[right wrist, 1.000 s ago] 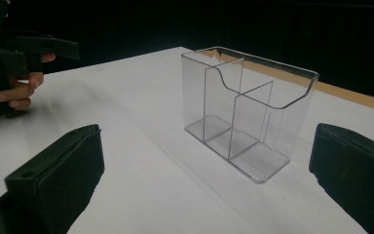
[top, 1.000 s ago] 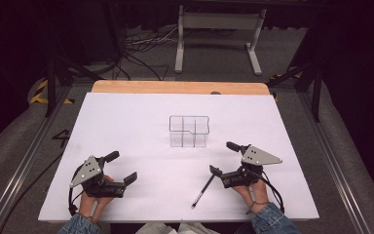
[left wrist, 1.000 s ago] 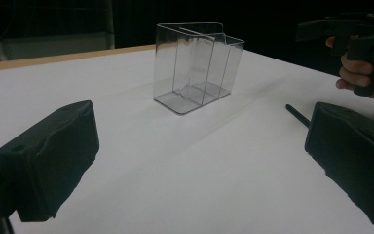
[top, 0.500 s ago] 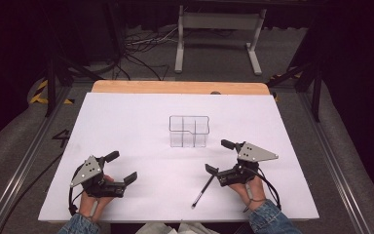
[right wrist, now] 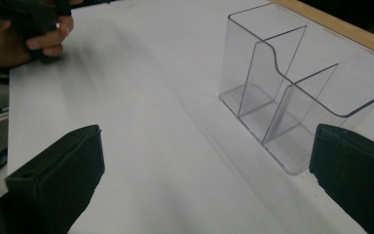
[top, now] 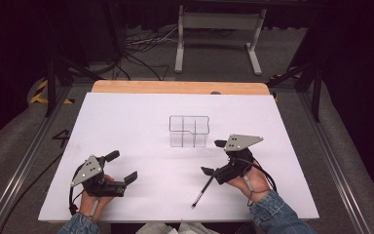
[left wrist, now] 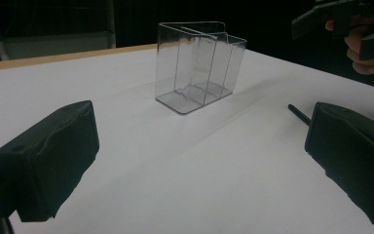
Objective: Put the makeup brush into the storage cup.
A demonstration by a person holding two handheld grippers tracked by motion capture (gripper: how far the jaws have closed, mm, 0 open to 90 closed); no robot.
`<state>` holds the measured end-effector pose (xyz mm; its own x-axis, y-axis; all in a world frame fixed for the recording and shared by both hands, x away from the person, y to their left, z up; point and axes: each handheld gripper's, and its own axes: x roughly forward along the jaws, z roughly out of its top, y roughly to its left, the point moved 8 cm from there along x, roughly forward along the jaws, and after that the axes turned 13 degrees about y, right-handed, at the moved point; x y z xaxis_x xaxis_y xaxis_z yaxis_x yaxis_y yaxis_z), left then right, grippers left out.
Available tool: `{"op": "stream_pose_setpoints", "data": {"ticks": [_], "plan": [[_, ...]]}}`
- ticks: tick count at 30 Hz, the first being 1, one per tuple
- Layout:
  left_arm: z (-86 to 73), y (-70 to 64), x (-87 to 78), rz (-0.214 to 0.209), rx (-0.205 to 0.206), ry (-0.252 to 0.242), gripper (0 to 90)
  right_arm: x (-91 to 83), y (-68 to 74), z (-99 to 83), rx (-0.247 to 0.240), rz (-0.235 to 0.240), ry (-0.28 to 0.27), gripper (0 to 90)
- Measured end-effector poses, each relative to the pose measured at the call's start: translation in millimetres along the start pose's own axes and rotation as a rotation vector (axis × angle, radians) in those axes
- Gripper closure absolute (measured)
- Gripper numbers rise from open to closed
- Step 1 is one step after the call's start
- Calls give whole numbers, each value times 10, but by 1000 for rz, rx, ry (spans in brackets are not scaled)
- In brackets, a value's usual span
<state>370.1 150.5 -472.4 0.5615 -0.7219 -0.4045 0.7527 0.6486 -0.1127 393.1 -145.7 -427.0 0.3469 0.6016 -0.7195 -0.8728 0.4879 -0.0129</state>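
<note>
High view shows both hands coming in from the near edge of the white worktop (top: 126,122). The left gripper (top: 119,168) lies near the near-left corner, held in the left hand (top: 93,197), and points toward the middle of the worktop; its fingers are spread apart and grasp nothing. The right gripper (top: 213,158) is held in the right hand (top: 251,178) nearer the near-right part, with a denim sleeve (top: 277,214) behind the wrist. Its fingers are also released, wide apart, with nothing between them.

A clear plastic organizer (top: 189,130) stands upright in the middle of the worktop, well apart from the left gripper and near the right one. A black pen (top: 202,189) lies flat on the worktop just beside the right gripper's nearer finger; whether they touch I cannot tell.

Left gripper view shows the organizer's inner dividers and only the tip of the pen (left wrist: 299,113) beside the finger at the right of the picture. Right gripper view shows the organizer (right wrist: 292,87) very close, just beside the finger at the right of the picture, with empty compartments and a stepped divider.

On the floor left of the worktop, a mark like "4" (top: 61,138) can be read.
</note>
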Motion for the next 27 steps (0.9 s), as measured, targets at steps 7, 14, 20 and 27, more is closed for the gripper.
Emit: {"op": "stream_pose_setpoints", "data": {"ticks": [7,14,20,27], "plan": [[-5,-11,2,-4,1,5,0,11,59,44,-62,22,113,2],[-11,-13,1,-2,-1,10,0,86,125,28,-149,24,264,31],[-8,-8,-3,-1,4,10,0,103,131,32,-180,12,331,31],[-11,-15,-1,-1,6,15,1,97,153,29,-237,12,429,31]]}}
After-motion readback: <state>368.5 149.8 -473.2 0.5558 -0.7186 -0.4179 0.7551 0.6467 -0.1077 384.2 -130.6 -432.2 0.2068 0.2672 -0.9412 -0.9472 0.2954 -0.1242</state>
